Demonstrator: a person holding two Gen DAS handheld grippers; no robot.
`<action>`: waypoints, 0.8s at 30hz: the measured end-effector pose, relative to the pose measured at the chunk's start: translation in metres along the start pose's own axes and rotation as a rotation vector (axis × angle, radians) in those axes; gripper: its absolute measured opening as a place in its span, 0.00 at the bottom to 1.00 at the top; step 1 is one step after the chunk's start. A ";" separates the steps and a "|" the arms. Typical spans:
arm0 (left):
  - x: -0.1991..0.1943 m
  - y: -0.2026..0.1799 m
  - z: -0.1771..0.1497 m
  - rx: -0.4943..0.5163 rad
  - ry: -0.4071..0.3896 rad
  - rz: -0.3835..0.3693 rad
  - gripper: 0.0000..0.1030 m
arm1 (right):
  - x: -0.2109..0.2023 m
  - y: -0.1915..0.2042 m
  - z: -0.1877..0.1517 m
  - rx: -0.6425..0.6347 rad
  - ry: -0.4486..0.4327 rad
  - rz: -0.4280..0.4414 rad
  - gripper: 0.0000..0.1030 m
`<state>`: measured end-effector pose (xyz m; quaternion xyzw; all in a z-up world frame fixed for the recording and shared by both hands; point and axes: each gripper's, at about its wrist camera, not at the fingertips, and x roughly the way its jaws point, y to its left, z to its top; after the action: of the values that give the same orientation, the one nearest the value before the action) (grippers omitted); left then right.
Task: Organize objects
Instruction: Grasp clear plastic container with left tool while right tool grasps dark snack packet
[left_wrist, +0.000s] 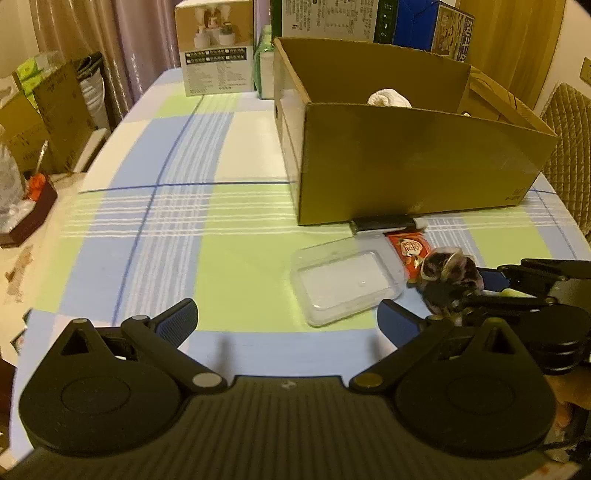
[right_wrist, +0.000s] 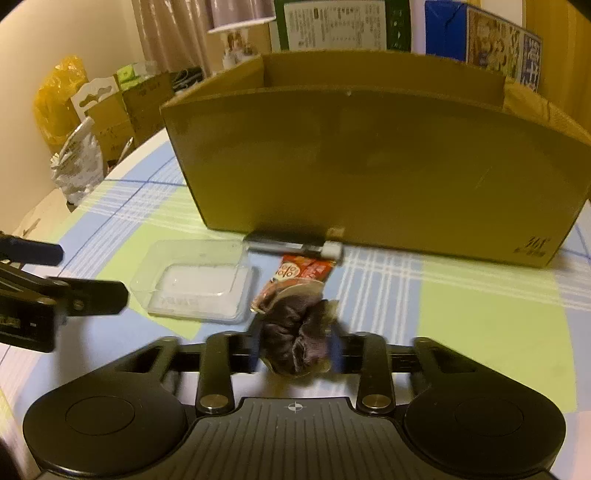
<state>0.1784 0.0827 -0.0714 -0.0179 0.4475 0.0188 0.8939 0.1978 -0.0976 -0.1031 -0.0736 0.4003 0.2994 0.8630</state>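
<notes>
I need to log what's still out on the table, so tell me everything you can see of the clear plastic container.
The clear plastic container is a shallow rectangular tray of thin transparent plastic with rounded corners, a raised rim and a flat whitish base. It looks empty and lidless, and lies flat and open side up on the checked tablecloth, in front of the cardboard box and apart from it. A red snack packet lies just beside it; whether they touch is unclear. Neither gripper touches it.
</notes>
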 end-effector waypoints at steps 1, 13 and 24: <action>0.002 -0.002 0.000 -0.004 0.001 -0.002 0.99 | -0.004 -0.003 0.000 0.000 -0.007 -0.006 0.24; 0.043 -0.039 0.016 -0.074 0.002 -0.020 0.99 | -0.031 -0.046 -0.007 0.055 -0.025 -0.101 0.23; 0.072 -0.050 0.020 -0.092 0.040 0.091 0.84 | -0.035 -0.060 -0.013 0.087 -0.020 -0.105 0.23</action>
<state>0.2396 0.0348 -0.1159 -0.0391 0.4645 0.0796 0.8811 0.2064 -0.1670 -0.0929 -0.0542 0.4000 0.2368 0.8837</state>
